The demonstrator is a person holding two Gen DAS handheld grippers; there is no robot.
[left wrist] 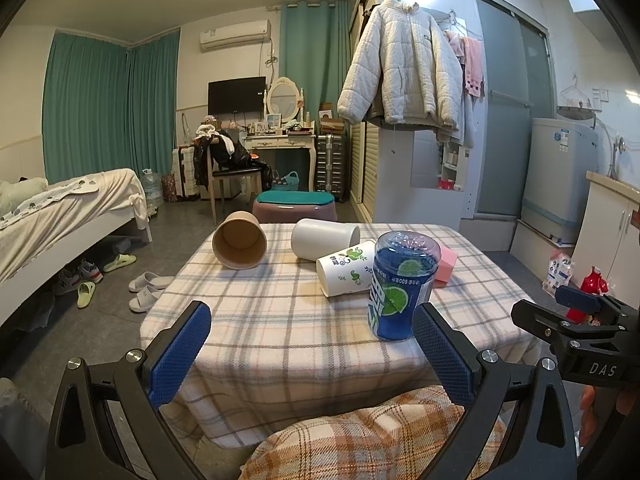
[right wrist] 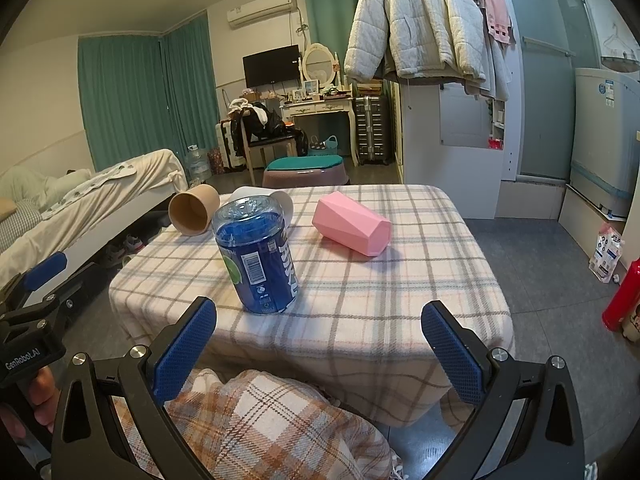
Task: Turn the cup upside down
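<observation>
A blue plastic cup (left wrist: 402,286) stands upside down near the front of the plaid-covered table (left wrist: 280,320); it also shows in the right wrist view (right wrist: 256,254). Behind it lie on their sides a brown paper cup (left wrist: 239,240), a white cup (left wrist: 324,238), a white cup with green leaf print (left wrist: 346,274) and a pink faceted cup (right wrist: 352,224). My left gripper (left wrist: 312,356) is open and empty, before the table's front edge. My right gripper (right wrist: 320,350) is open and empty, also short of the front edge.
A plaid-covered lap (right wrist: 260,428) lies just below both grippers. A bed (left wrist: 60,216) stands at the left with slippers (left wrist: 148,288) on the floor. A red bottle (right wrist: 624,296) stands on the floor at the right. A stool (left wrist: 294,204) sits behind the table.
</observation>
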